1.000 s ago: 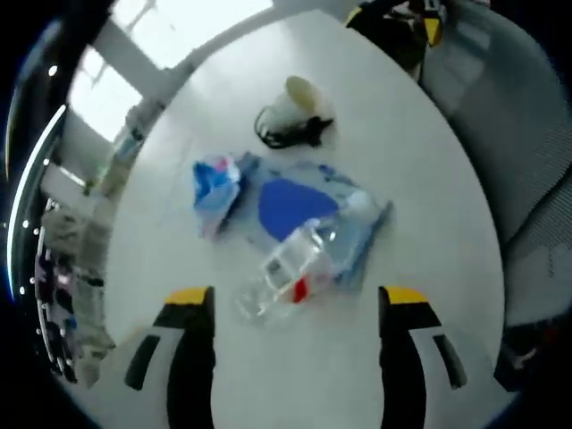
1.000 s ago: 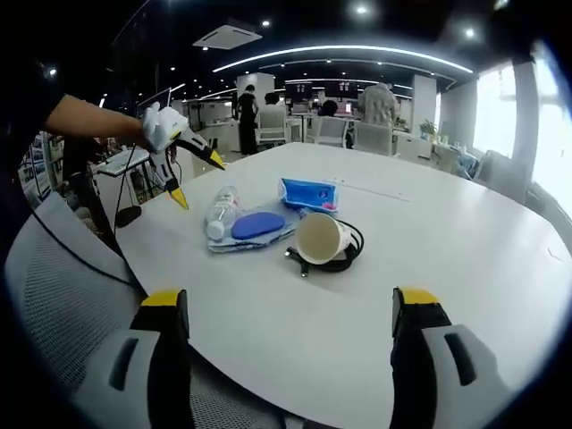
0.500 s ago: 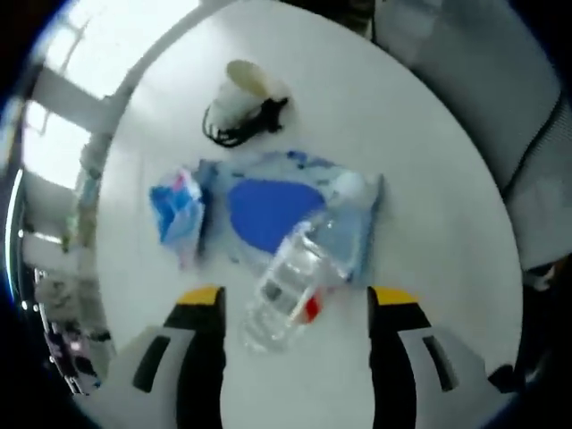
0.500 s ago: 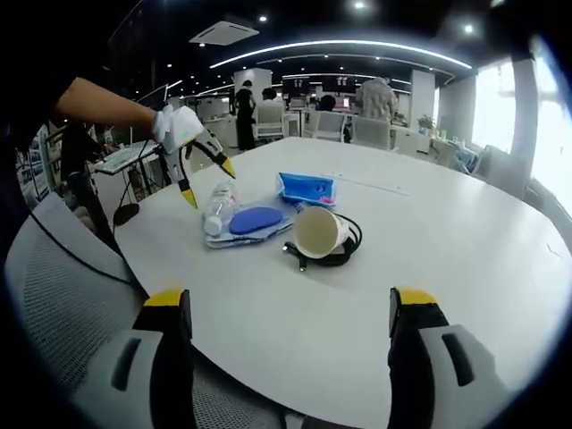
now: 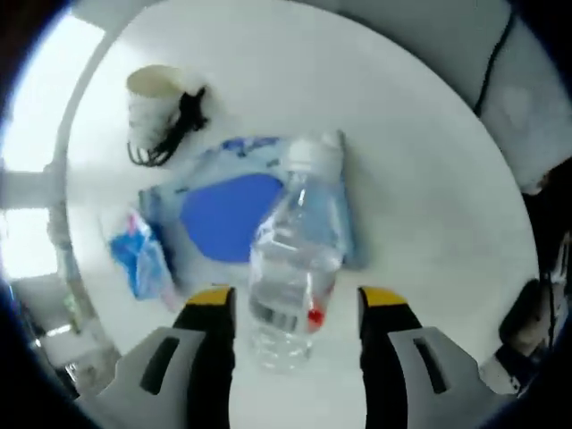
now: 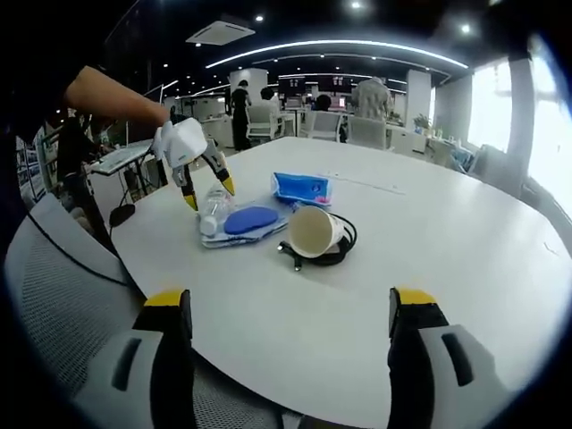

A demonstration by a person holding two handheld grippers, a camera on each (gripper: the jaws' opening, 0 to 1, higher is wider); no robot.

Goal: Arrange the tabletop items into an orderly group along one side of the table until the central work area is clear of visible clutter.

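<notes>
The left claw (image 5: 288, 308), open, straddles the lying bottle (image 5: 293, 273) to grip it off the surface (image 5: 402, 161), while the right claw (image 6: 286, 313) waits open and empty.

Left tongs (image 5: 290, 299) lower, now astride the bottle (image 5: 293, 268).

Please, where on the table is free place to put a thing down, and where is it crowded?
Bare table lies to the right of the paper cup, and between the cup and the right gripper. It is crowded around the bottle, blue pouch and tissue pack, where the left gripper is.
</notes>
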